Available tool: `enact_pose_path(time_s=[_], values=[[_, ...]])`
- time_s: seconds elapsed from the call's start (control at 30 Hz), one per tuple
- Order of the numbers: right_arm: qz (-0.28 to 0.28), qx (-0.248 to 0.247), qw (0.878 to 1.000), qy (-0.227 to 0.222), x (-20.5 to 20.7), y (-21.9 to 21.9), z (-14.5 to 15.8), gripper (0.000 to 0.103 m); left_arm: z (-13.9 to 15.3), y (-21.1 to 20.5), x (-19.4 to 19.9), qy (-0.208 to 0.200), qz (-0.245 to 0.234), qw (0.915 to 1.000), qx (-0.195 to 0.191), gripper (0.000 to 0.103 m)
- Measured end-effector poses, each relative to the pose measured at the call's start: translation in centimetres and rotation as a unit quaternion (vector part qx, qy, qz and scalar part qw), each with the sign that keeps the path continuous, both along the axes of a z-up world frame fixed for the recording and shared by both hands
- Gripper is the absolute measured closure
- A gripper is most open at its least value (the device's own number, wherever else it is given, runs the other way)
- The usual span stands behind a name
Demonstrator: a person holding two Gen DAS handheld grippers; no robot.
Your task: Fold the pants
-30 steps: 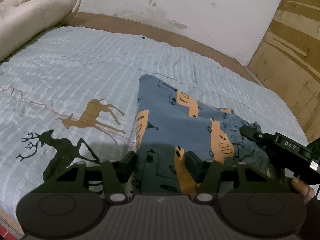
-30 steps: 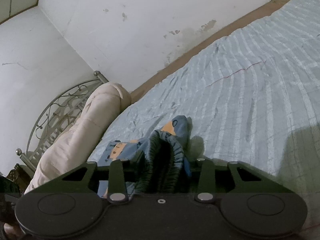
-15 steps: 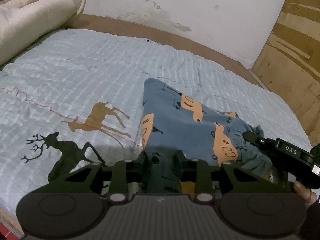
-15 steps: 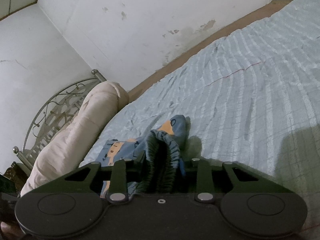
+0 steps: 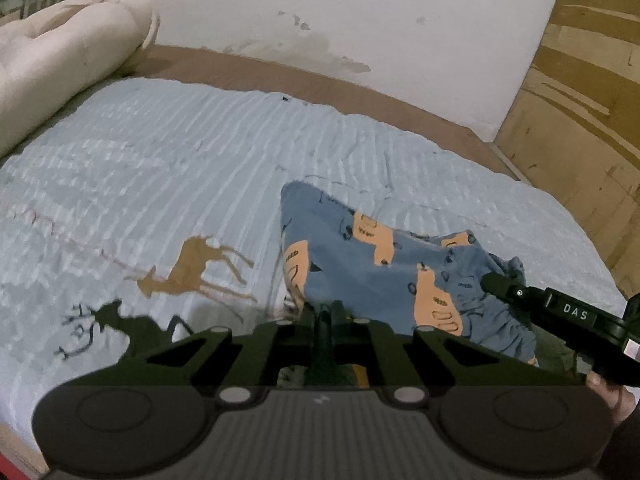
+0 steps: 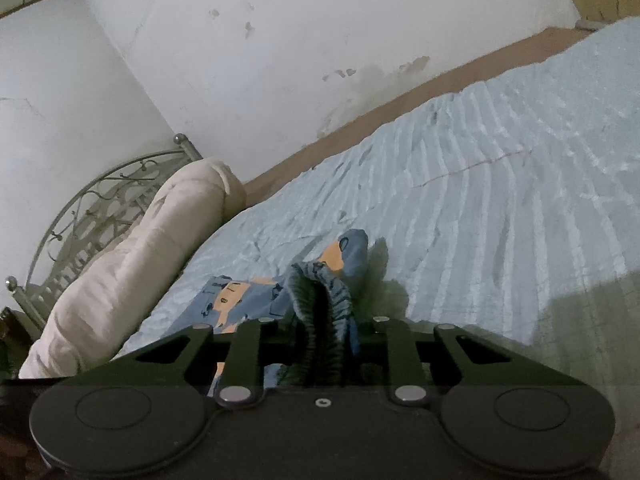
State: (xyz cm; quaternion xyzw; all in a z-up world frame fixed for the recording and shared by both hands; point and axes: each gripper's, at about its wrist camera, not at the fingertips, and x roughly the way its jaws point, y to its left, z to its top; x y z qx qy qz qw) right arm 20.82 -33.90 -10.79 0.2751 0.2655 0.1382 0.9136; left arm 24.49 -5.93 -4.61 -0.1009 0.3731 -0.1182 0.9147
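- The left gripper [image 5: 325, 312] points downward; its jaws have just been closing and now stand together, with an edge of the pants [image 5: 384, 268] pinched between them.
- The right gripper [image 6: 322, 320] has also just been closing; its 2 fingers press on the bunched cloth.
- A hand [image 5: 610, 394] holds the right gripper's body.
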Motion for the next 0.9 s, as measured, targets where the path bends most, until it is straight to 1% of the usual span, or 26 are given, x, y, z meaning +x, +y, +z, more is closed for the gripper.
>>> enact_pose_path(time_s=[0.23,0.43,0.57,0.67,0.77,0.9], values=[[-0.008,-0.019,0.999,-0.028,-0.7,1.4,1.6,0.084,1.8,0.0,1.1,-0.029,-0.015,0.9994,0.016,0.099],[-0.004,-0.021,0.998,-0.064,-0.2,2.7,3.3,0.085,3.5,0.9,3.1,-0.059,-0.007,0.9976,0.035,0.099],[-0.010,-0.015,0.996,-0.088,1.6,4.2,4.6,0.085,4.4,2.4,5.3,-0.076,0.013,0.9966,0.030,0.099],[-0.013,-0.010,0.995,-0.097,3.6,5.5,5.1,0.085,4.7,3.4,7.1,-0.083,0.030,0.9957,0.028,0.099],[-0.014,-0.011,0.995,-0.095,5.7,6.8,5.0,0.085,4.3,4.1,8.6,-0.084,0.042,0.9950,0.035,0.099],[-0.016,-0.008,0.997,-0.077,8.3,8.2,4.2,0.085,2.8,4.8,10.1,-0.063,0.046,0.9961,0.041,0.099]])
